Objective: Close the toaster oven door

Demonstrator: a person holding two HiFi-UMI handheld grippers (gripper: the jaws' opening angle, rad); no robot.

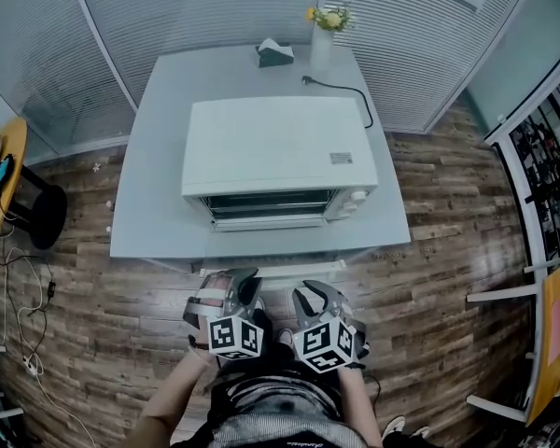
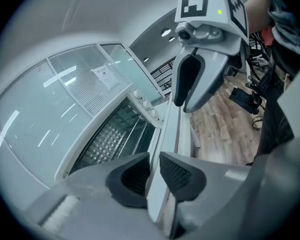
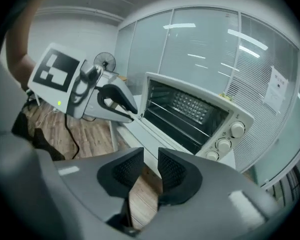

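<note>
Door (image 2: pixel 166 134) hanging open toward person, long edge running left-right; left tongs (image 2: pixel 155 169) pinching that edge, right tongs (image 3: pixel 150 166) gaping empty beside.

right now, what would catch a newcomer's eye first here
A white toaster oven sits on the pale grey table with its glass door folded down open. The left gripper is clamped on that door's front edge, while the right gripper hangs open beside it.

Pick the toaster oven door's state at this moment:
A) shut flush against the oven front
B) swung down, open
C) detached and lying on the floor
B: the toaster oven door is folded down in front of the toaster oven, leaving the dark inside open to view.
</note>
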